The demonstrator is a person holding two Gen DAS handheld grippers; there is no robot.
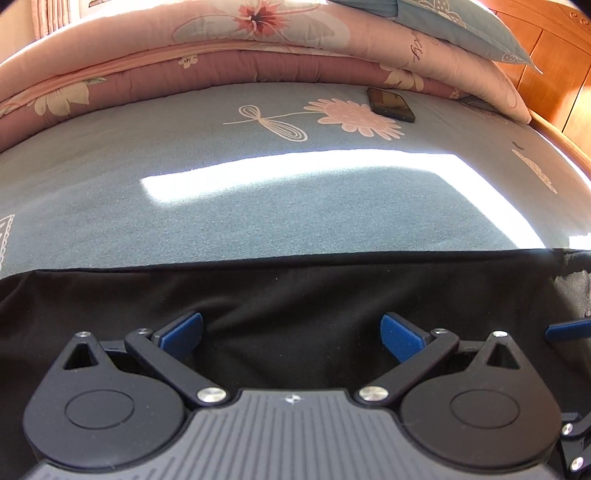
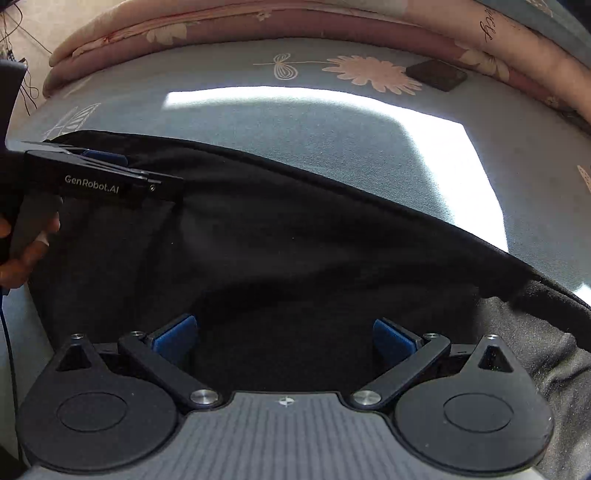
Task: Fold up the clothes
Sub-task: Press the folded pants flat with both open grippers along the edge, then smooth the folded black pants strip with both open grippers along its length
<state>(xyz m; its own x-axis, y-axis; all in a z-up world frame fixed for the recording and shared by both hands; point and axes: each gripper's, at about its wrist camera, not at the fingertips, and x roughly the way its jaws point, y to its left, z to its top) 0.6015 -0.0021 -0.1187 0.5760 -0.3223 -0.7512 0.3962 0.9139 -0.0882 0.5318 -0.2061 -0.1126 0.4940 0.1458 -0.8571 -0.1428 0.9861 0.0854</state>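
Note:
A black garment (image 1: 295, 295) lies spread flat on the blue-grey bedsheet (image 1: 258, 214), its straight far edge running across the view. My left gripper (image 1: 291, 332) hovers open just over it, blue pads (image 1: 181, 336) wide apart with only flat cloth below them. In the right wrist view the same garment (image 2: 295, 240) runs diagonally, and a greyer inner layer (image 2: 535, 350) shows at the right. The right gripper (image 2: 284, 338) is open above the cloth. At the garment's far left corner the left gripper (image 2: 96, 177) appears from the side, held by a hand (image 2: 29, 251).
A dark phone (image 1: 391, 105) lies on the sheet by a pink flower print. Folded pink floral quilts (image 1: 184, 66) and a blue pillow (image 1: 461, 26) are stacked behind it. A wooden headboard (image 1: 554, 74) stands at the right. Bright sunlight (image 1: 295, 166) crosses the sheet.

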